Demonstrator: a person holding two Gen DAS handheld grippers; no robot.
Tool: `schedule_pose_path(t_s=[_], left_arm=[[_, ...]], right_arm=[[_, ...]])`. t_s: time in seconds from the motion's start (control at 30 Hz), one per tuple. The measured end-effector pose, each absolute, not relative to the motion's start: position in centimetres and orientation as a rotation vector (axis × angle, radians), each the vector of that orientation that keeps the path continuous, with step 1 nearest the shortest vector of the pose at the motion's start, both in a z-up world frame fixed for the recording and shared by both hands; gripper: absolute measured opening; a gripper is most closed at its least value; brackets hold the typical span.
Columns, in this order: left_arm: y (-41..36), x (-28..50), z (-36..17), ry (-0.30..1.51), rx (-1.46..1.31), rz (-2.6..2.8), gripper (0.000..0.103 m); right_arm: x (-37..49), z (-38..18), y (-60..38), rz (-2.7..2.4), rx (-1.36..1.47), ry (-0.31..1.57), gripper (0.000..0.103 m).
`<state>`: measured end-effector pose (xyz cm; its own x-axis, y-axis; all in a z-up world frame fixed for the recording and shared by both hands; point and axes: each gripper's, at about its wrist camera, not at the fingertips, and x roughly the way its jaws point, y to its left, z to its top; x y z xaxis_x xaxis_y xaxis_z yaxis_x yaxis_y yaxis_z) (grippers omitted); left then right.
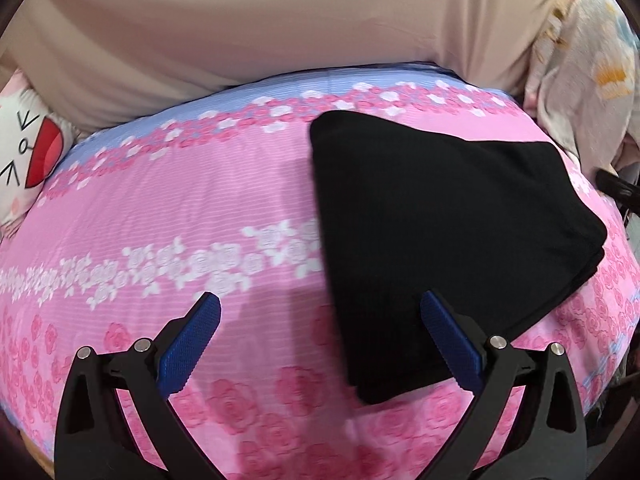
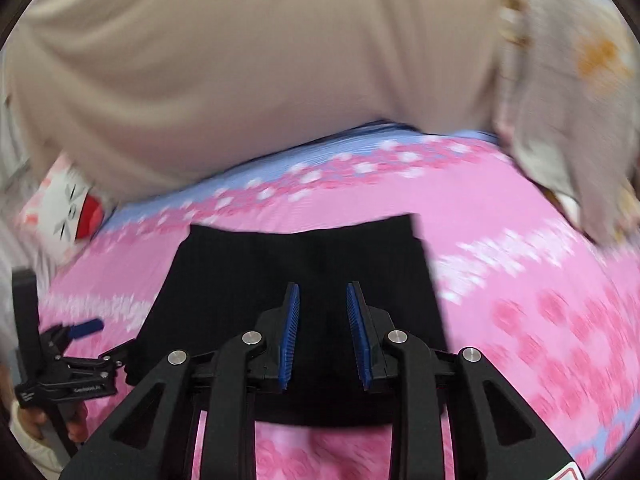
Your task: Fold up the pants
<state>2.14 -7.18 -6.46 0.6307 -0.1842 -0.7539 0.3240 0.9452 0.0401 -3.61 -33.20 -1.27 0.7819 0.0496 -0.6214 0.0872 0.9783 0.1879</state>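
Note:
The black pants (image 1: pixel 440 220) lie folded into a compact rectangle on the pink flowered bed cover (image 1: pixel 180 208). My left gripper (image 1: pixel 320 308) is wide open and empty, hovering over the pants' near left edge. In the right wrist view the folded pants (image 2: pixel 280 264) lie straight ahead, and my right gripper (image 2: pixel 322 292) hangs above them with its jaws partly open and nothing between them. The left gripper (image 2: pixel 80 340) shows at the left edge of that view, held by a hand.
A beige cloth (image 1: pixel 260 32) rises behind the bed. A white cat cushion (image 1: pixel 28 152) lies at the far left. A pale printed blanket (image 1: pixel 580 80) is heaped at the right. The bed's edge falls away on the right.

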Motion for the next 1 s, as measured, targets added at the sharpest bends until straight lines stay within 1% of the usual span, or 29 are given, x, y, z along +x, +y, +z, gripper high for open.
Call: schedule_pose_path(t_s=[0.07, 0.1, 0.13, 0.2, 0.23, 0.3, 0.37, 0.43, 0.47, 0.77, 0.83, 0.9, 1.0], left_arm=[[-8.1, 2.1, -6.5, 0.836, 0.202, -0.297, 0.098], [-8.3, 2.0, -6.5, 0.837, 0.209, -0.3, 0.098], [-8.5, 2.0, -6.6, 0.838, 0.216, -0.3, 0.098], [-8.7, 2.1, -6.7, 0.841, 0.226, -0.298, 0.098], [-8.6, 2.1, -6.8, 0.842, 0.229, -0.296, 0.098], [-8.6, 2.4, -6.9, 0.851, 0.223, -0.296, 0.098], [-8.6, 2.7, -7.2, 0.865, 0.205, -0.304, 0.098], [-8.8, 2.9, -7.3, 0.87, 0.198, -0.309, 0.098], [-8.9, 3.0, -7.3, 0.869, 0.198, -0.31, 0.098], [-9.8, 3.4, -7.8, 0.926, 0.136, -0.378, 0.098], [-10.0, 3.9, -8.1, 0.957, 0.097, -0.41, 0.098], [-10.2, 4.6, -8.6, 1.001, 0.047, -0.442, 0.098], [-10.0, 6.2, -10.5, 1.113, -0.097, -0.484, 0.098]], right_arm=[[-1.1, -3.4, -32.7, -0.048, 0.15, 0.744, 0.025], [-0.1, -4.9, -32.9, -0.091, 0.129, 0.793, 0.02], [0.5, -6.5, -33.6, -0.114, 0.129, 0.828, 0.02], [-0.2, -6.3, -34.1, -0.096, 0.184, 0.797, 0.021], [-0.7, -5.6, -34.1, -0.099, 0.201, 0.788, 0.024], [-1.4, -4.7, -33.8, -0.119, 0.186, 0.769, 0.027], [-2.3, -4.1, -34.1, -0.13, 0.189, 0.763, 0.034], [-3.4, -3.8, -34.7, -0.163, 0.191, 0.756, 0.052], [-3.5, -4.1, -35.6, -0.187, 0.197, 0.758, 0.055], [-5.3, -6.9, -39.2, -0.18, 0.385, 0.797, 0.058], [-5.2, -7.5, -39.6, -0.168, 0.417, 0.803, 0.063], [-5.2, -8.0, -39.8, -0.154, 0.447, 0.807, 0.065], [-4.8, -9.1, -40.6, -0.123, 0.524, 0.819, 0.074]])
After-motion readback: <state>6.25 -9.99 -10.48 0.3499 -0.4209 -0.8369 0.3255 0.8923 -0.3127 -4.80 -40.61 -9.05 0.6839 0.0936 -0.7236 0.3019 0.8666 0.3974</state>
